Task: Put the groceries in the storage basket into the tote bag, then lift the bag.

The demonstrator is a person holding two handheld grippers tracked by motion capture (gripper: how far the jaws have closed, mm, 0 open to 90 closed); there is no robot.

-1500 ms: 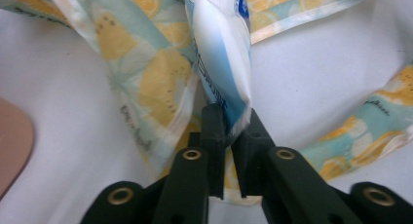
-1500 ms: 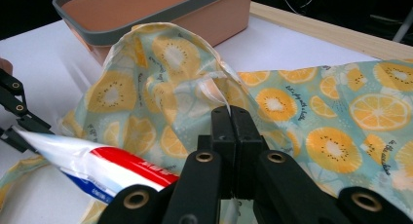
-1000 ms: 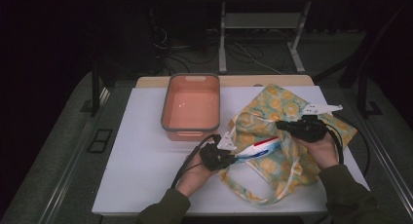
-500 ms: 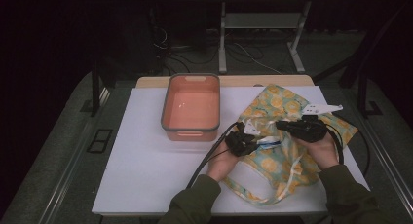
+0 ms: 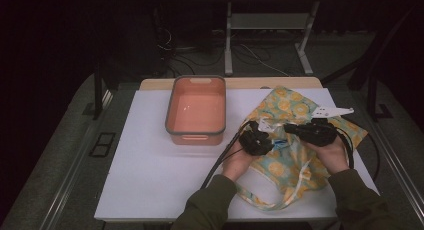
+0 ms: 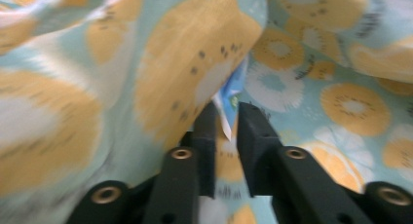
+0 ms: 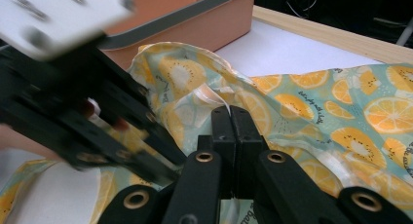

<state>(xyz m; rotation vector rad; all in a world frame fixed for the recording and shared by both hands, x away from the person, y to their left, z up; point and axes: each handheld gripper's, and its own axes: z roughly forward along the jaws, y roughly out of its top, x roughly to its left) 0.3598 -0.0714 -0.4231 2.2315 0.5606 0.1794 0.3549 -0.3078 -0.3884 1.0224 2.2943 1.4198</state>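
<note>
fruit-print cloth bag (image 5: 295, 140) lies on the white tabletop (image 5: 150, 155), right of the orange bin (image 5: 196, 110). left gripper (image 6: 225, 136) has been moved into the bag mouth; jaws just eased apart, blue-white packet (image 6: 229, 95) between them, likely released inside. right gripper (image 7: 230, 136) is clamped on the bag edge.

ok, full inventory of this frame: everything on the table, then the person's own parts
fruit-print bag: 1, teal with orange slices, right half of table, straps trailing toward the near edge
blue-and-white packet: 1, at the bag's opening, between the left jaws
tub: 1, salmon with grey rim, table centre, back
table: 1, white top
left gripper: 1, black, jaws just opening, at the packet
right gripper: 1, black, shut on bag fabric
</note>
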